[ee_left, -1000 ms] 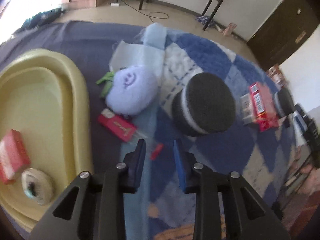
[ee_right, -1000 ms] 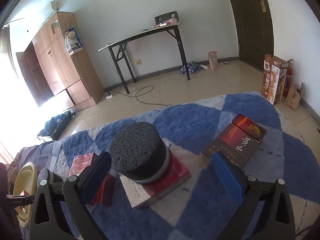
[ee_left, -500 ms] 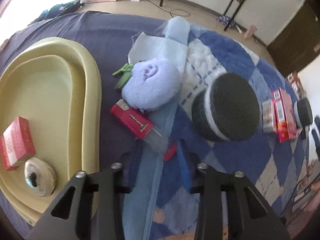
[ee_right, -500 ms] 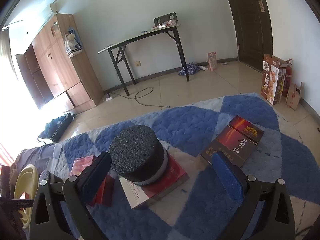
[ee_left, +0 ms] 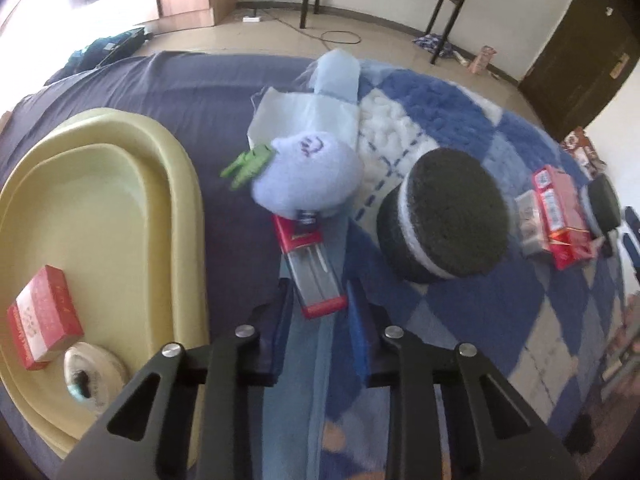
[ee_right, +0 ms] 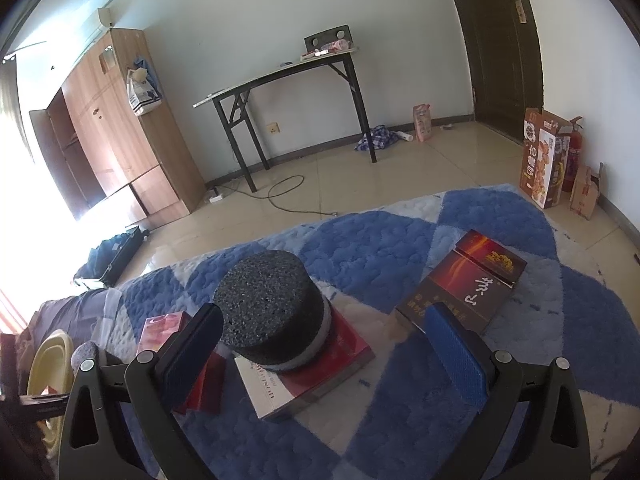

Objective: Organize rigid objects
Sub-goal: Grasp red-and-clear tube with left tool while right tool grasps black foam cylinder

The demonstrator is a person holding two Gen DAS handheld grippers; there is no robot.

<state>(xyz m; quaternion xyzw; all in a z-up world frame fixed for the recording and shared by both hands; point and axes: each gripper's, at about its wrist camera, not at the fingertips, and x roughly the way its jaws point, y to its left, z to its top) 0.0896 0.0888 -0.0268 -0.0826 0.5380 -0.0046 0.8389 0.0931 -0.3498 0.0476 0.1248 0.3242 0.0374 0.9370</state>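
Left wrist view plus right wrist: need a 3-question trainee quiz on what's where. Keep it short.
1. True or false: the yellow basin holds nothing.
2. What lies between the fingers of the left gripper? A) the purple plush toy B) the long red-and-clear box C) the green clip
3. In the right wrist view, what does the black foam disc rest on?

Key
1. False: a small red box and a whitish roll lie in it.
2. B: the jaws have just been closing, with that box's near end between them.
3. A flat red-topped carton on the blue-and-white rug.
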